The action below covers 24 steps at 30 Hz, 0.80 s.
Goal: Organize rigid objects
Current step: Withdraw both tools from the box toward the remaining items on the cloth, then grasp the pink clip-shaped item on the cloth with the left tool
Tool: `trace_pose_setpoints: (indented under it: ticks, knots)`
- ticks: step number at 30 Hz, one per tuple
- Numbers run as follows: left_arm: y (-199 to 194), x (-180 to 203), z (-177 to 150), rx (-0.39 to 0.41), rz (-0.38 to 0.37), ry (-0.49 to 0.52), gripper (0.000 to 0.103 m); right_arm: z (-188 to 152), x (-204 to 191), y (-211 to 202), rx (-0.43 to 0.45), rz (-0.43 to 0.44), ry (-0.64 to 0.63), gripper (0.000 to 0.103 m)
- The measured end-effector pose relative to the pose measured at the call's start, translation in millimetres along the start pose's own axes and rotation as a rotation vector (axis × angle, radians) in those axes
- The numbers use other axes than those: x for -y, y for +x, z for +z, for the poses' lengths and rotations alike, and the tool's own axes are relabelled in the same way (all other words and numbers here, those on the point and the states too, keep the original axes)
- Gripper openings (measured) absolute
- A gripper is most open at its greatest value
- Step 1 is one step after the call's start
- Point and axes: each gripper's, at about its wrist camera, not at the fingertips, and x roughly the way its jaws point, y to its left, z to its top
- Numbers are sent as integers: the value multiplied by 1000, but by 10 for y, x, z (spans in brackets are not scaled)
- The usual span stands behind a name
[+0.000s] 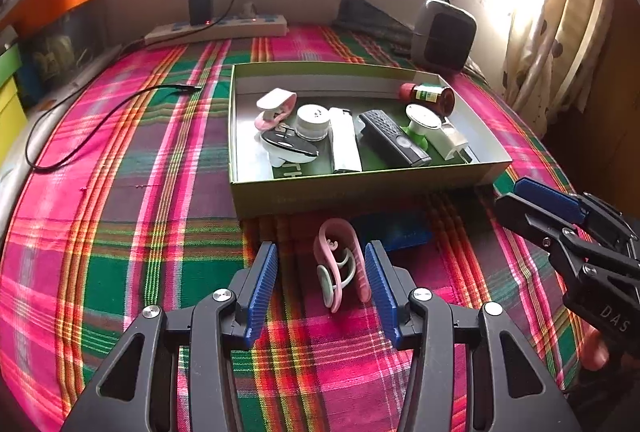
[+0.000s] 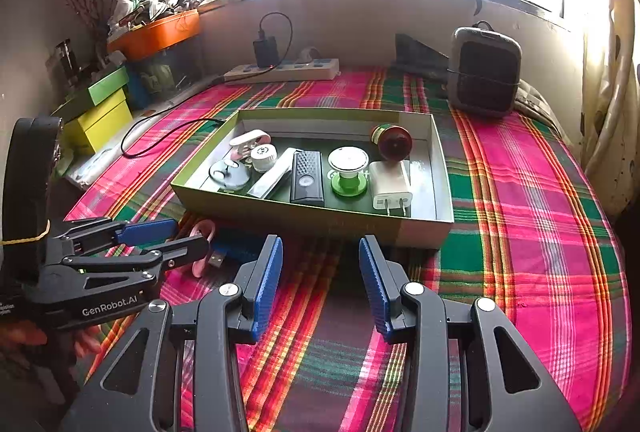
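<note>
My left claw point(image 1: 321, 286) stands open around the pink clip point(image 1: 339, 264), just before the box point(image 1: 360, 188); my right claw point(image 2: 320, 284) is open, empty.

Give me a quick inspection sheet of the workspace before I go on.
Surface: plaid cloth over a bed-like surface.
Job's things: open box holds a remote, white charger plug, brown bottle on its side, small white jar and more; pink clip and blue USB stick lie outside, in front of it.
Clutter: heater, orange tray.
Grippers: left gripper open, pink clip between the pads, right-hand pad close to it or touching; right gripper open, nothing between.
Cables: loose black cable; power strip.
Surroundings: bright window, curtain.
</note>
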Motion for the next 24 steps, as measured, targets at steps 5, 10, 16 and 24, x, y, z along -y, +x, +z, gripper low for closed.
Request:
trace_pose_setpoints:
  ticks: [5, 10, 16, 24]
  knots:
    - [-15, -27, -2, -4, 1, -8, 45, -7, -7, 18, -8, 0, -4, 41]
    - [0, 10, -3, -12, -10, 3, 45, -3, -11, 22, -9, 0, -4, 41]
    - [51, 29, -1, -22, 3, 8, 45, -9, -14, 26, -14, -1, -1, 41]
    - [57, -57, 1, -25, 31, -15, 45, -12, -11, 67, -24, 2, -5, 41]
